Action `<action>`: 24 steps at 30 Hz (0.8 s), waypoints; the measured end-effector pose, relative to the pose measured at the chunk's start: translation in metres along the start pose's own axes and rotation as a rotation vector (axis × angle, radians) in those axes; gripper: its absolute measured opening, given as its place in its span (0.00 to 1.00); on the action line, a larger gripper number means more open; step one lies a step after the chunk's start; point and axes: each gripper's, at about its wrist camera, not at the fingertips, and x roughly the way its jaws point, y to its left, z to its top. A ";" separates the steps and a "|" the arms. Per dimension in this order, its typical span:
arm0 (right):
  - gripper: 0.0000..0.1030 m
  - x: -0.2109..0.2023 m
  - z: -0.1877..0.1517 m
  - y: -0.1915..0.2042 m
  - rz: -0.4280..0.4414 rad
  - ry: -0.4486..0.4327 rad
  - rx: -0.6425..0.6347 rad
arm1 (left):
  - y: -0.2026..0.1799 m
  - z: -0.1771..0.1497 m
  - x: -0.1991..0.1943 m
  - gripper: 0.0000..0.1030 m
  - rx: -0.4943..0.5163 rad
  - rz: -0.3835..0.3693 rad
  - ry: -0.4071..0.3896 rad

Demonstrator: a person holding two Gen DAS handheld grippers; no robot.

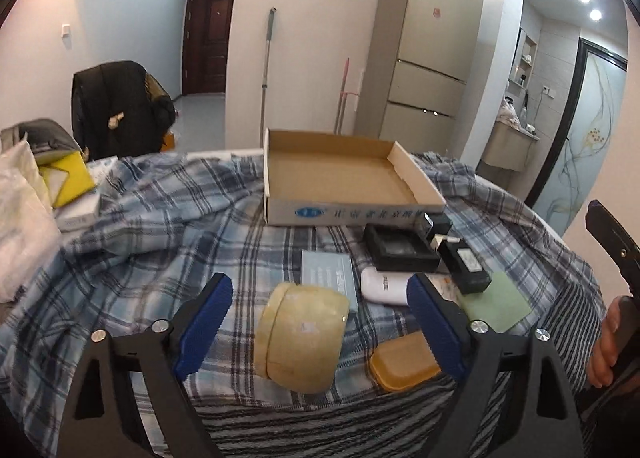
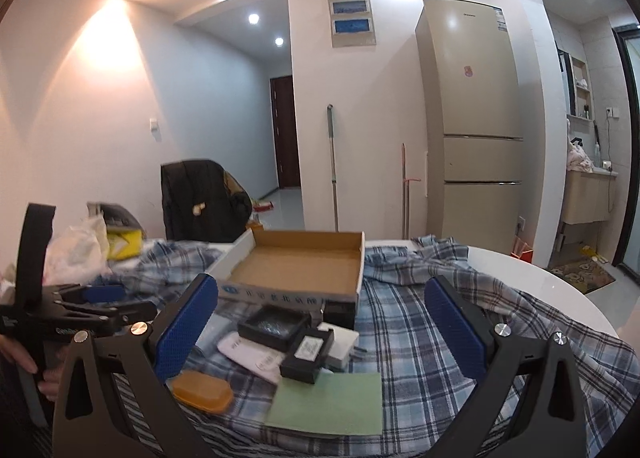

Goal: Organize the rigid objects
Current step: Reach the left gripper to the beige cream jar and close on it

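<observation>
My left gripper (image 1: 320,326) is open, its blue pads standing apart on either side of a cream oval case (image 1: 300,334) that lies on the plaid cloth. Right of the case lie an orange case (image 1: 404,362), a white device (image 1: 384,286), a black tray (image 1: 400,250), a black adapter (image 1: 464,262), a green card (image 1: 496,302) and a pale blue booklet (image 1: 328,274). Behind them stands an empty cardboard box (image 1: 344,213). My right gripper (image 2: 320,326) is open and holds nothing, hovering over the black adapter (image 2: 306,354), green card (image 2: 332,406) and orange case (image 2: 204,386).
A plaid cloth (image 1: 160,225) covers the round white table (image 2: 540,286). A plastic bag (image 1: 20,217) and a yellow packet (image 1: 70,177) crowd the left side. A chair with a black jacket (image 1: 120,109), a mop (image 1: 266,77) and a fridge (image 1: 428,49) stand beyond.
</observation>
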 end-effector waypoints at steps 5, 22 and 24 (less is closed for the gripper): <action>1.00 0.001 -0.004 -0.001 0.003 0.008 -0.005 | -0.005 -0.009 0.014 0.84 0.040 0.016 0.063; 1.00 0.010 -0.010 -0.005 0.000 0.052 0.014 | 0.002 -0.022 0.043 0.49 0.005 0.025 0.214; 1.00 0.010 -0.010 -0.004 -0.004 0.051 0.010 | 0.002 -0.022 0.040 0.49 0.002 0.026 0.195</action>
